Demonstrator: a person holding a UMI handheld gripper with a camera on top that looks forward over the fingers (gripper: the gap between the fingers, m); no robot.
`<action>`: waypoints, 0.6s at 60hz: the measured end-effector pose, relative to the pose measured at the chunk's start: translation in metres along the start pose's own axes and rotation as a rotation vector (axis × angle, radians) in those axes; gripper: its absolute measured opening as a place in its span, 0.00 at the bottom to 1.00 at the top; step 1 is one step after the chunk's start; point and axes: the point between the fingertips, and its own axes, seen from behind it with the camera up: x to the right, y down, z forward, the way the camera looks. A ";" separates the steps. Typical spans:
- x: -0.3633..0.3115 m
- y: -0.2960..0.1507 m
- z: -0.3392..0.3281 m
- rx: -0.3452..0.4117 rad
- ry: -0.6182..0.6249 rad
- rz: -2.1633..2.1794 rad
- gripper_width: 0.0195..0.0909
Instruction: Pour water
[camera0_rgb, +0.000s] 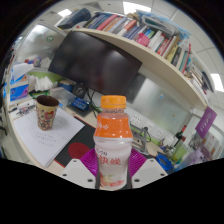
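There is a single view, taken from a wide-angle camera riding on the gripper and looking forward along its fingers, which show at the bottom centre of the frame. It sits low over the desk, very near a bottle, facing a monitor and a bookshelf across the upper frame.

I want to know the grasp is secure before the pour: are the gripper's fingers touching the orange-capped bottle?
Cannot tell. In the gripper view the bottle stands between the fingers, its base hiding the pads' edges, so neither contact nor gap shows plainly.
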 end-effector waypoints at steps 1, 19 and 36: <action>0.002 -0.004 0.003 -0.003 -0.005 -0.042 0.22; -0.025 -0.094 0.051 0.012 -0.057 -0.738 0.23; -0.073 -0.133 0.077 -0.020 -0.038 -1.262 0.23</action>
